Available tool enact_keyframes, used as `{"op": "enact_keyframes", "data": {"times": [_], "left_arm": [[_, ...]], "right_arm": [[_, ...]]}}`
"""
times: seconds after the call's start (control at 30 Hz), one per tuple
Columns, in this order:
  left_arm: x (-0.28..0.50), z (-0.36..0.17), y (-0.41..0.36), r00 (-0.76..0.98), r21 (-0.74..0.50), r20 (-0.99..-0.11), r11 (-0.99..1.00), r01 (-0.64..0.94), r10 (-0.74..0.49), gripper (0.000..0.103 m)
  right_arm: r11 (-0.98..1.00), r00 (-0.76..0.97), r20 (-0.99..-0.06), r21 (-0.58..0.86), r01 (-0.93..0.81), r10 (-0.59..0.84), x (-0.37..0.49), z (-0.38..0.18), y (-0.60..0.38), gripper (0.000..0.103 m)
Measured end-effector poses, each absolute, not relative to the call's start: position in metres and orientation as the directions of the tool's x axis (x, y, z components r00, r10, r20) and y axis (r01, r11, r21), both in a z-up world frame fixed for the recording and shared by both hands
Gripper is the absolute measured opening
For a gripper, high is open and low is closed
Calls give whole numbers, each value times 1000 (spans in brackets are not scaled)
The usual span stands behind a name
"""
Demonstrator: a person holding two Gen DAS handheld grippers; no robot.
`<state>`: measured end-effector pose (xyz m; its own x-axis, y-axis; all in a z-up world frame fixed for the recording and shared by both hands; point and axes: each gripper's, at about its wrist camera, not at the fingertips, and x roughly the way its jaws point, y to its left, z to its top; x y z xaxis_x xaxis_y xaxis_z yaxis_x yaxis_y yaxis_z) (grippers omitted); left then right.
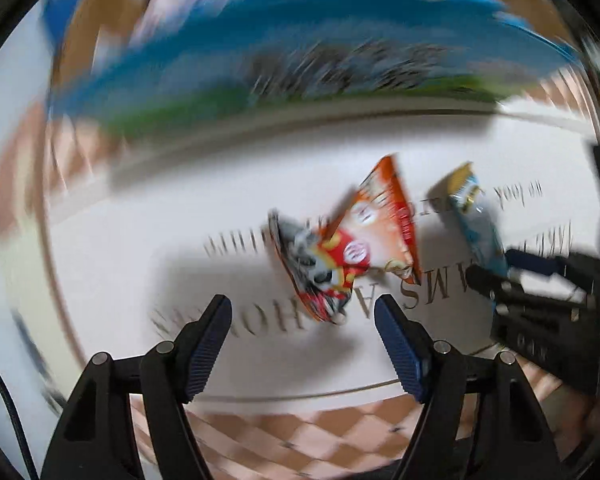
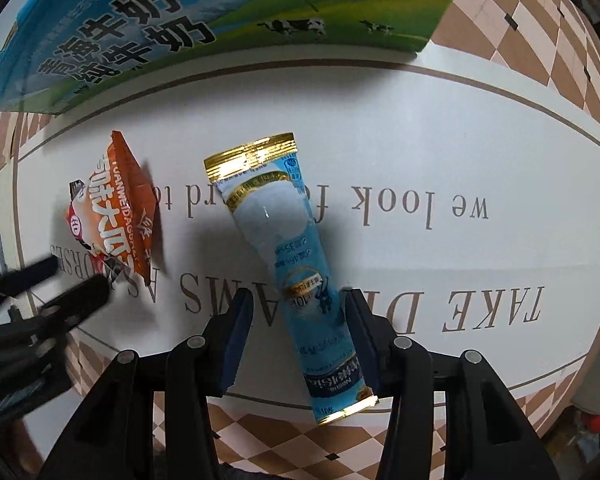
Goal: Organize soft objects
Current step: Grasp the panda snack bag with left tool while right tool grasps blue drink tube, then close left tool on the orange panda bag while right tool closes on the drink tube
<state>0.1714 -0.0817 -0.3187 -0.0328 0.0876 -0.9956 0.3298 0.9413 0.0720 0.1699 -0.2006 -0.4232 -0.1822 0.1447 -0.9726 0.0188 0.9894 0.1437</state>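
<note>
An orange snack packet (image 1: 364, 232) lies on the white printed mat (image 1: 140, 248), just beyond the tips of my left gripper (image 1: 302, 312). That gripper is open and neither pad touches the packet. The left wrist view is blurred. A light blue stick sachet (image 2: 284, 240) with gold ends lies lengthwise between the fingers of my right gripper (image 2: 300, 312). It rests against the right pad and stands apart from the left pad, so this gripper is open. In the right wrist view the orange packet (image 2: 120, 208) sits to the left, with my left gripper (image 2: 76, 276) at its near end.
A blue milk carton box (image 2: 220, 20) with cows and flowers printed on it stands along the mat's far edge, also in the left wrist view as the box (image 1: 300, 60). A brown-and-cream checkered cloth (image 2: 300, 436) surrounds the mat (image 2: 500, 140). My right gripper (image 1: 492, 276) shows at the right, beside the blue sachet (image 1: 476, 216).
</note>
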Motion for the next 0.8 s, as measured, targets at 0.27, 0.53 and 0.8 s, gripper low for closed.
{"op": "enact_keyframes", "data": {"times": [0.27,0.53,0.8], "left_arm": [[176,-343,-149,20,167,-975,669,724,222,74],[196,-368,-170,-55,128,-973,725,677,222,73],[205,-377,-138,-229,-10,-970,931,366,80,53]], "right_arm": [[987,-228,-962,159,-23,150,158,-423,-227,51],[981,-238,-952,187,43,192,145,-430,-237,51],[978,-219,-954,193,79,206,145,-429,-246,51]]}}
